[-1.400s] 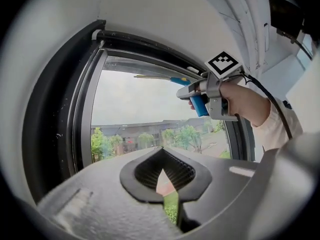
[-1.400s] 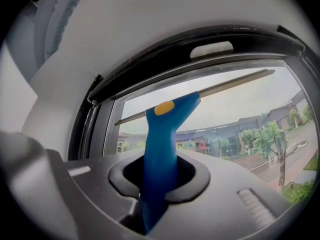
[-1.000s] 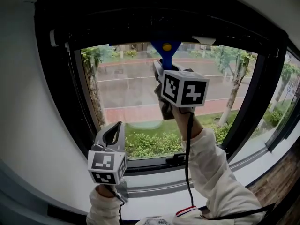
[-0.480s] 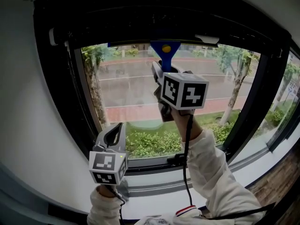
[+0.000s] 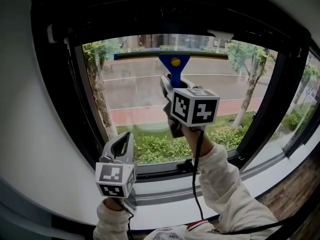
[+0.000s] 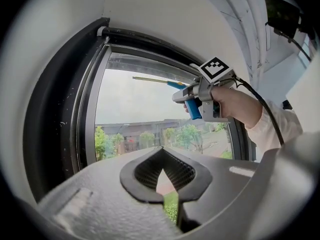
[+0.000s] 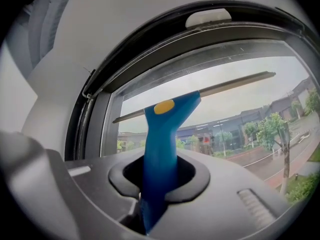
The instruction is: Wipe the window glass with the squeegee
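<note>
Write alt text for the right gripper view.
The right hand-held gripper grips a blue squeegee by its handle, the blade stretched across the upper window glass below the black frame. Trees, buildings and a road show outside.

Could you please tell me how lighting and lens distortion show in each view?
Head view: fisheye bows the window frame into an arc, and daylight behind leaves it nearly black. Left gripper view: a black vignette rings the picture, and the frame curves again. Right gripper view: the squeegee reads crisp and saturated against pale sky; corners are vignetted too.
</note>
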